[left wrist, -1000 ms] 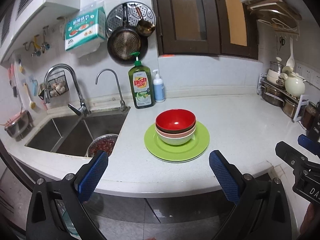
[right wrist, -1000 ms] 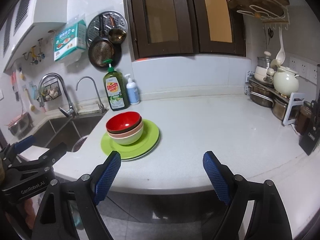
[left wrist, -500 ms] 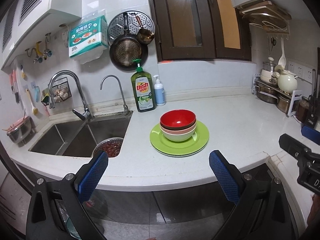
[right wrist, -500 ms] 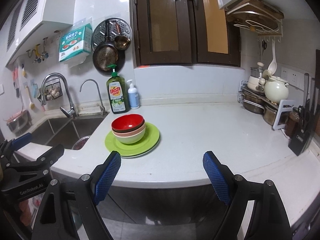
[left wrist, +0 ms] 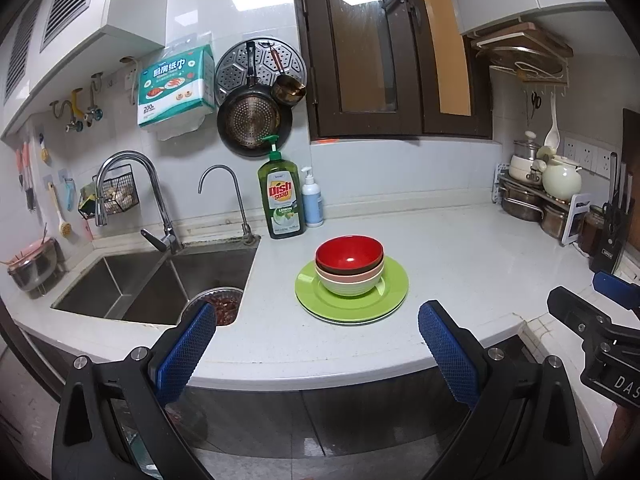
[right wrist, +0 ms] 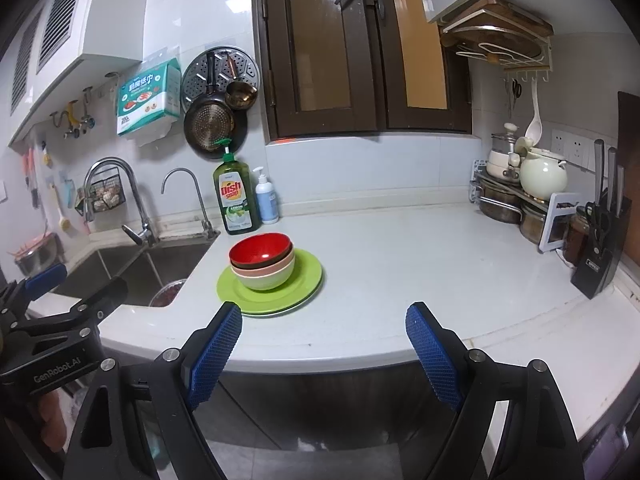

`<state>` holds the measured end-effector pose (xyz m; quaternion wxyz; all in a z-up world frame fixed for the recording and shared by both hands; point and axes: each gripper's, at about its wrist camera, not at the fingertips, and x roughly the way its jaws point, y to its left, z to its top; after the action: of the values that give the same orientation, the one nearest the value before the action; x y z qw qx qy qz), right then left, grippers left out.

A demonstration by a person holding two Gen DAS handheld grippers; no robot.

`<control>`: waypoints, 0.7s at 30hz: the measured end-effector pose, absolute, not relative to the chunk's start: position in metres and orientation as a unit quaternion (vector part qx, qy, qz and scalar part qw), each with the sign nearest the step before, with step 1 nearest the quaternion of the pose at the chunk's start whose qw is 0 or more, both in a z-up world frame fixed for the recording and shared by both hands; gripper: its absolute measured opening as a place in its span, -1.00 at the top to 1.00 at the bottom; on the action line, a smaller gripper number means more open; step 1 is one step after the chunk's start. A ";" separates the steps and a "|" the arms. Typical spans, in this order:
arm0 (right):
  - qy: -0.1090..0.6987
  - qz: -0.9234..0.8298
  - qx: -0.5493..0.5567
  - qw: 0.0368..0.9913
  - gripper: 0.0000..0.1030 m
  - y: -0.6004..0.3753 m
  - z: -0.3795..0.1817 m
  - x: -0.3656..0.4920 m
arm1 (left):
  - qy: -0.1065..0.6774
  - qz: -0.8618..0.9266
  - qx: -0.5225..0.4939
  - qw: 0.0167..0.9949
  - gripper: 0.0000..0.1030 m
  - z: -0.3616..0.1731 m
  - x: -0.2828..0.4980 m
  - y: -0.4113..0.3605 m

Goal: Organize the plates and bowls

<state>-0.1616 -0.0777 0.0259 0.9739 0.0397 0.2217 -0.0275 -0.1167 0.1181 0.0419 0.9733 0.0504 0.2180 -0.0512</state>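
Left wrist view: white desk (left wrist: 460,264) carries green plates (left wrist: 352,300), stacked, near sink (left wrist: 160,276); nested bowls (left wrist: 350,266) on top, red uppermost. My left tool (left wrist: 316,340) and right tool (right wrist: 324,340) both spread wide, empty, off desk edge. Stack looks organized; I judge no grasp needed next. Readable: "Dish soap" bottle (left wrist: 283,200), "GenRobot.AI" on tool.

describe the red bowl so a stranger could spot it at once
Start at the sink; right of it on the white counter lie green plates. On them sits a stack of bowls. The red bowl is the top one, glossy above brown, pink and pale green.
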 end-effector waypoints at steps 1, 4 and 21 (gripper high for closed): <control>0.223 -0.027 0.039 0.974 -0.65 -0.078 0.026 -0.162 | 0.218 -0.052 0.050 0.973 -1.00 0.042 -0.117 0.119; 0.225 -0.027 0.042 0.973 -0.65 -0.077 0.026 -0.163 | 0.216 -0.052 0.049 0.974 -1.00 0.042 -0.117 0.119; 0.221 -0.031 0.039 0.974 -0.65 -0.080 0.028 -0.166 | 0.210 -0.056 0.051 0.975 -1.00 0.045 -0.118 0.118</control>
<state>-0.1658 -0.0797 0.0278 0.9741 0.0388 0.2209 -0.0307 -0.1178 0.1180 0.0451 0.9747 0.0510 0.2105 -0.0560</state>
